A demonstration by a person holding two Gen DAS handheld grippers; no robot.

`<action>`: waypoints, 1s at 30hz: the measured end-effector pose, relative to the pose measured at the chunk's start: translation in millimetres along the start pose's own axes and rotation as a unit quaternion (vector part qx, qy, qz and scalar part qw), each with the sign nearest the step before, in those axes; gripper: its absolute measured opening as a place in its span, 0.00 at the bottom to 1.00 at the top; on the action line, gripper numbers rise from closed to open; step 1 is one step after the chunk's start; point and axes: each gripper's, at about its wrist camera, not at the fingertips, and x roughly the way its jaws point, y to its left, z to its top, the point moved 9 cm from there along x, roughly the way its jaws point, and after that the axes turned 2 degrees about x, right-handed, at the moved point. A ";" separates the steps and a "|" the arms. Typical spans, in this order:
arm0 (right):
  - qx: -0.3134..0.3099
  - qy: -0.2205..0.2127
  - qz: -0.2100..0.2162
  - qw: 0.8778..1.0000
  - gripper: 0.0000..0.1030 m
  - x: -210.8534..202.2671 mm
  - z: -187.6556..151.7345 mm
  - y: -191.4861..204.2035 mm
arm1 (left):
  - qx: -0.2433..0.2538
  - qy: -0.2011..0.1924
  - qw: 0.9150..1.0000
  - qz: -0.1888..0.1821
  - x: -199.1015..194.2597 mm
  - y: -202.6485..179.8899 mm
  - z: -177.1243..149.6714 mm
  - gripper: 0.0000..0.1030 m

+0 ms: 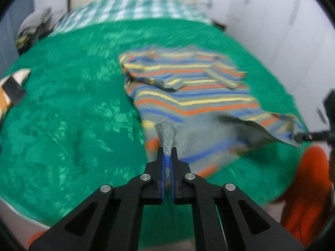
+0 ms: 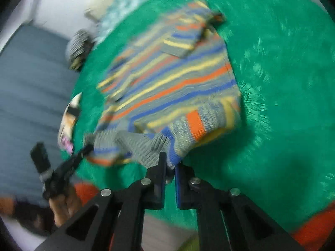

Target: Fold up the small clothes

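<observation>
A small striped sweater [image 1: 194,96], grey with orange, yellow and blue bands, lies on a green blanket [image 1: 73,108] with both sleeves folded over its chest. My left gripper [image 1: 167,152] is shut on the sweater's bottom hem and lifts that corner. My right gripper [image 2: 170,163] is shut on the other hem corner of the sweater [image 2: 167,79], also raised off the blanket [image 2: 282,83]. The right gripper also shows at the far right in the left wrist view [image 1: 301,137], and the left gripper shows at lower left in the right wrist view [image 2: 83,149]. Both views are motion-blurred.
A checked pillow [image 1: 136,10] lies at the bed's far end, with a dark heap of clothes [image 1: 33,31] at the far left. An orange, white and black folded item [image 1: 12,87] sits at the blanket's left edge. Orange fabric [image 1: 309,188] lies near the front right.
</observation>
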 end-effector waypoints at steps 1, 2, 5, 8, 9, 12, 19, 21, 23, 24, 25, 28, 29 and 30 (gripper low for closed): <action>-0.020 0.006 -0.014 1.000 0.07 -10.5 -12.7 -1.6 | 0.023 0.005 1.000 -0.002 -13.3 -3.3 -14.4 0.04; -0.032 0.012 -0.026 0.999 0.07 -14.4 -21.5 -4.5 | 0.040 0.017 0.999 0.002 -15.6 -3.1 -23.7 0.07; -0.042 0.065 -0.091 0.993 0.08 -5.9 -66.6 -40.0 | 0.082 0.097 0.991 0.047 -2.3 4.8 -73.5 0.11; -0.013 0.096 -0.135 0.986 0.08 4.3 -88.8 -82.7 | 0.024 0.135 0.990 0.043 -3.5 27.0 -91.8 0.13; 0.001 0.091 -0.137 0.986 0.08 1.5 -87.7 -90.2 | 0.001 0.119 0.992 0.034 -8.5 32.3 -85.3 0.17; 0.026 0.045 -0.100 0.994 0.43 -10.0 -70.9 -88.4 | -0.075 0.071 0.994 0.022 -18.6 46.4 -66.0 0.79; 0.076 0.032 -0.055 0.995 0.75 22.9 -48.9 -86.7 | -0.123 0.170 0.977 0.035 52.0 25.5 -95.1 0.66; 0.097 0.028 -0.060 0.993 0.75 28.1 -51.7 -100.0 | -0.106 0.193 0.975 0.035 67.8 13.8 -104.0 0.52; 0.100 0.023 -0.048 0.994 0.66 25.9 -54.6 -103.5 | -0.100 0.194 0.976 0.023 69.4 5.0 -104.9 0.10; 0.093 0.027 -0.043 0.994 0.57 24.1 -53.3 -104.5 | -0.100 0.194 0.976 0.007 68.5 1.1 -103.6 0.05; 0.078 0.034 -0.030 0.996 0.14 28.1 -52.1 -103.7 | -0.103 0.192 0.976 -0.001 65.4 0.6 -101.5 0.04; 0.056 0.058 -0.019 0.997 0.05 19.7 -52.7 -97.6 | -0.097 0.176 0.980 0.005 41.2 9.8 -91.8 0.03; 0.043 0.059 -0.024 0.997 0.05 14.8 -53.2 -92.7 | -0.093 0.166 0.982 0.008 26.9 14.8 -87.5 0.03; 0.018 0.060 -0.044 0.997 0.04 -1.1 -52.6 -86.8 | -0.088 0.161 0.983 0.015 19.2 19.5 -85.2 0.03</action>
